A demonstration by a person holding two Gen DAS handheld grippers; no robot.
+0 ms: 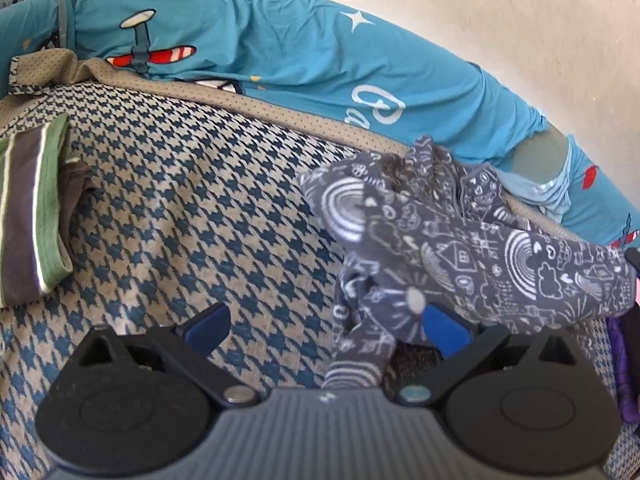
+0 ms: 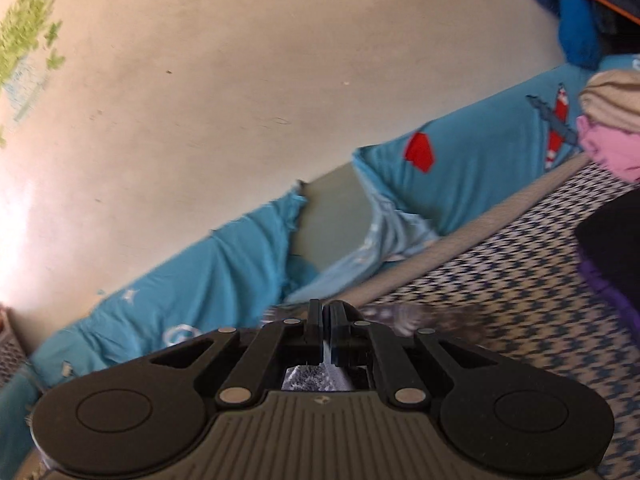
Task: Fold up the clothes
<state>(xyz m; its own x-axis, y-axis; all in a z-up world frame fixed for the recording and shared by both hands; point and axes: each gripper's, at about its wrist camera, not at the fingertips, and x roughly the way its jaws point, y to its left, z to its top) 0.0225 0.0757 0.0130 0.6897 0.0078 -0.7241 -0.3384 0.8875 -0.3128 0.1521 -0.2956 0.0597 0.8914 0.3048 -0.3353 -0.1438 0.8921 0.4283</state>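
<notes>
We see a wide bed cover with a blue and tan houndstooth pattern. It fills most of the left wrist view. Along its far edge lies a long teal bolster with airplane pictures, pressed up against a cream wall. In one spot the teal cloth is torn and grey shows through.

Next comes the dark grey garment with white doodle drawings. It sits crumpled near the far right edge of the bed cover, just beside the bolster. One end of it stretches off to the right side.

At the left edge of the bed cover lies a folded green and grey striped cloth.

The left gripper has its fingers spread wide, and they grasp nothing. A fold of the doodle garment hangs down between them and touches the blue pad on the right.

The right gripper has its fingers clenched tight on a thin bit of that same doodle garment.
</notes>
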